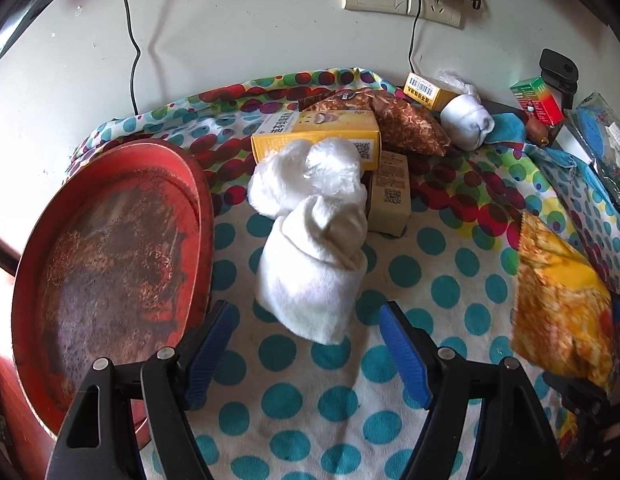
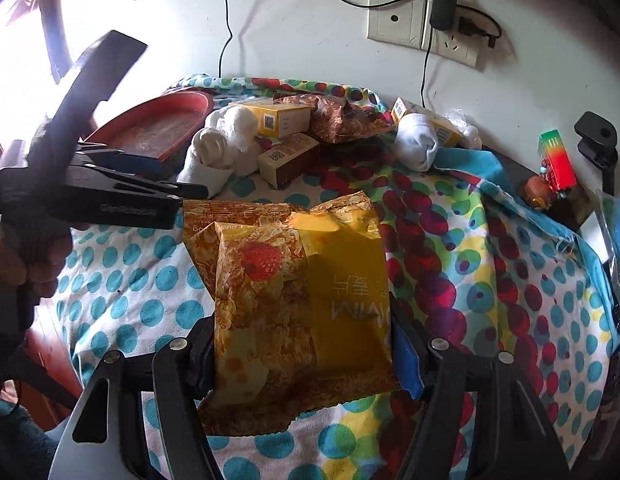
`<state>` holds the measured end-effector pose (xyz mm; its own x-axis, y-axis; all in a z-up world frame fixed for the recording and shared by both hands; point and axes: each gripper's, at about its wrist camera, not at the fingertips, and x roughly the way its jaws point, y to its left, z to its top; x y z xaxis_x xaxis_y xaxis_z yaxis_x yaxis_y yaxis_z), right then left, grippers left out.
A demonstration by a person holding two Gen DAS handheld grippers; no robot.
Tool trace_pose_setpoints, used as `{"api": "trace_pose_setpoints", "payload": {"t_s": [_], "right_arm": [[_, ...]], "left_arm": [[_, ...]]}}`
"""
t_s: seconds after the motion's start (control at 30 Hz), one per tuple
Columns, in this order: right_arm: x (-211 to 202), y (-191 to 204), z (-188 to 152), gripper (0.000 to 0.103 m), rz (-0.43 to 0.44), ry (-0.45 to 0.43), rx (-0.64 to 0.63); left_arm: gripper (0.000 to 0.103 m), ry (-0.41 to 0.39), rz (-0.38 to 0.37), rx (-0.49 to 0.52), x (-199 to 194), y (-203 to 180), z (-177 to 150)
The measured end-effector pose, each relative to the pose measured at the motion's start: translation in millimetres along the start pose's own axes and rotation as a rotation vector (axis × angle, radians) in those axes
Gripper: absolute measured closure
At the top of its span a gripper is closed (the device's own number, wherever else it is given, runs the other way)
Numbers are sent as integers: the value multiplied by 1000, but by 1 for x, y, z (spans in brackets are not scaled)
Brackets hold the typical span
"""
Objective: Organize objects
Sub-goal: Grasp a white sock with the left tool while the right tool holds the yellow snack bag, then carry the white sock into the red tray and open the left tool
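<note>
Holding a yellow snack bag (image 2: 302, 304) in the right gripper (image 2: 306, 356); hovering the left gripper (image 1: 306, 344) empty, just short of the rolled white sock (image 1: 310, 272).

Clamping the bag at its lower end between half-closed jaws, apparently lifted clear of the dotted cloth (image 2: 122, 280) for carrying, probably toward sorting. Spreading the left jaws wide, nothing between the pads, seemingly lining up on the sock. Lying just beside the sock: red tray (image 1: 110, 248) on its left, bare and likely the collecting place. Crowding behind the sock: white plastic wad (image 1: 306, 172), yellow boxes (image 1: 317, 136), brown packet (image 1: 405, 124), awaiting sorting. Sitting well beyond the sock, near the wall: second sock (image 1: 465, 120).
</note>
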<state>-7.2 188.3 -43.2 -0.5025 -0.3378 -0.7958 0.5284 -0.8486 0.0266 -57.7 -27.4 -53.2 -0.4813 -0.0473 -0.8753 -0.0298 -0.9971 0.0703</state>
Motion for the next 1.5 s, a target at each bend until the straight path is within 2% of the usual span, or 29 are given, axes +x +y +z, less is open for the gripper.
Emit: {"api": "trace_pose_setpoints", "payload": {"t_s": [0.17,0.33,0.57,0.63,0.67,0.7,0.77,0.9,1.17,1.5], "right_arm": [[-1,1,-2,37,0,-8,5],[3,0,-3,37,10,0,27],[6,2,-4,37,15,7,33],[7,4,-4,37,17,12,29],[7,5,-4,37,15,9,28],[7,6,-4,36,13,7,27],[6,7,-4,36,14,9,24],[4,8,-3,36,12,2,25],[2,7,-3,36,3,-3,25],[-5,14,-5,36,-14,-3,16]], "left_arm": [[26,13,28,25,12,-2,4],[26,17,-6,23,17,-1,6],[26,12,11,31,19,-1,2],[38,12,18,39,19,-2,0],[57,15,8,40,19,-2,-1],[69,23,-6,37,20,-1,-1],[72,31,-27,19,21,1,-2],[79,18,-22,34,15,1,-3],[81,-1,-37,36,-6,4,-8],[81,-51,-23,8,-40,27,-15]]}}
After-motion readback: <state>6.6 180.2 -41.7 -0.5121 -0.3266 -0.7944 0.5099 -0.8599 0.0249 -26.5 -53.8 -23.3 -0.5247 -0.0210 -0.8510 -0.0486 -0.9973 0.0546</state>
